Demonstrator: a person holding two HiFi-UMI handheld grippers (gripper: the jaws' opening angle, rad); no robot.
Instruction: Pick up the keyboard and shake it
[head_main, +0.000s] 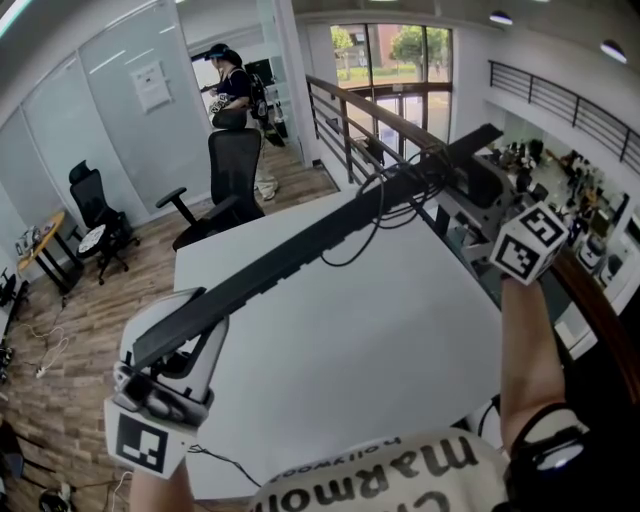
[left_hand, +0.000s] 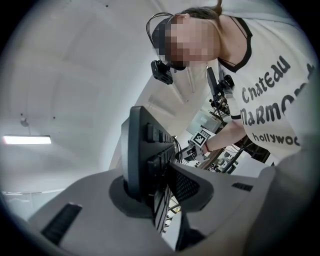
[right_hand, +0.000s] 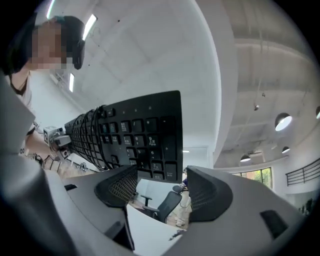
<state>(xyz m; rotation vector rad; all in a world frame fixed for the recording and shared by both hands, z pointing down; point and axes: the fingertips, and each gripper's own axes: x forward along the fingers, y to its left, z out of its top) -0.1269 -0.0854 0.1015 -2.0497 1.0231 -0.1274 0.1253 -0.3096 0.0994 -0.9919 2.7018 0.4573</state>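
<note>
A long black keyboard (head_main: 320, 235) hangs in the air above the white table (head_main: 380, 350), edge-on and slanting from lower left to upper right. My left gripper (head_main: 190, 325) is shut on its near left end; in the left gripper view the keyboard (left_hand: 142, 150) stands clamped between the pads, keys facing right. My right gripper (head_main: 455, 170) is at the far right end with its jaws wide open. In the right gripper view the keyboard (right_hand: 135, 135) sits just beyond the right gripper (right_hand: 162, 187), and neither pad presses on it. Its black cable (head_main: 372, 215) dangles in loops.
A black office chair (head_main: 232, 170) stands at the table's far side, with a person (head_main: 232, 88) behind it. A second chair (head_main: 95, 212) is on the wood floor to the left. A railing (head_main: 365, 118) runs along the right, cluttered desks beyond.
</note>
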